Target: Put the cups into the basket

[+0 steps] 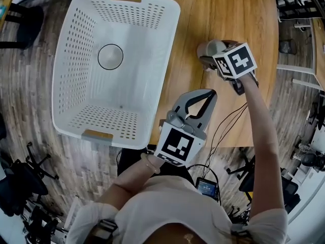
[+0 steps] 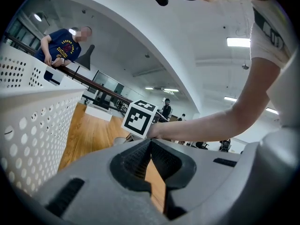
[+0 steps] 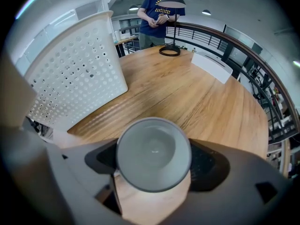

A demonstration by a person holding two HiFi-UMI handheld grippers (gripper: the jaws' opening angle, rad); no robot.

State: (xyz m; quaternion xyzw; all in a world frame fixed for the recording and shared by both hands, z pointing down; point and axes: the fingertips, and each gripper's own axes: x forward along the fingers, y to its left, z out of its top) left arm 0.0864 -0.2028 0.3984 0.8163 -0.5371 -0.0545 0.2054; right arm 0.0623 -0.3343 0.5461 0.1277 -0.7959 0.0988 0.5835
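Looking down in the head view, a white perforated plastic basket (image 1: 76,44) with grey handles stands on the left part of a round wooden table (image 1: 223,14). Inside the basket, a pale round cup (image 1: 110,56) shows from above as a dark-rimmed circle on the basket floor. Well to the right of the basket, the right gripper (image 1: 208,56) is clamped on a grey round cup (image 1: 213,48) above the tabletop. The left gripper (image 1: 212,92) hangs near the basket's near right corner, with its jaws pressed together and nothing in them.

Facing along the left gripper (image 2: 150,142) in its own view, the two dark ribbed jaws meet at their tips, and only bare wood shows through the gap lower down. The basket's holed wall (image 2: 33,135) fills the left side. To the right of the basket are the table (image 2: 91,130) and the right gripper's marker cube (image 2: 139,118).

From the right gripper view, the grey cup (image 3: 153,151) sits squeezed between the jaws of the right gripper (image 3: 157,167), its open mouth turned toward the camera. The basket (image 3: 79,69) stands on the table (image 3: 197,97) to the cup's upper left, well apart from it. Beyond the basket, a black lamp (image 3: 170,49) and a flat white box (image 3: 213,65) rest on the wood, with a person in a dark blue shirt (image 3: 157,13) behind them.
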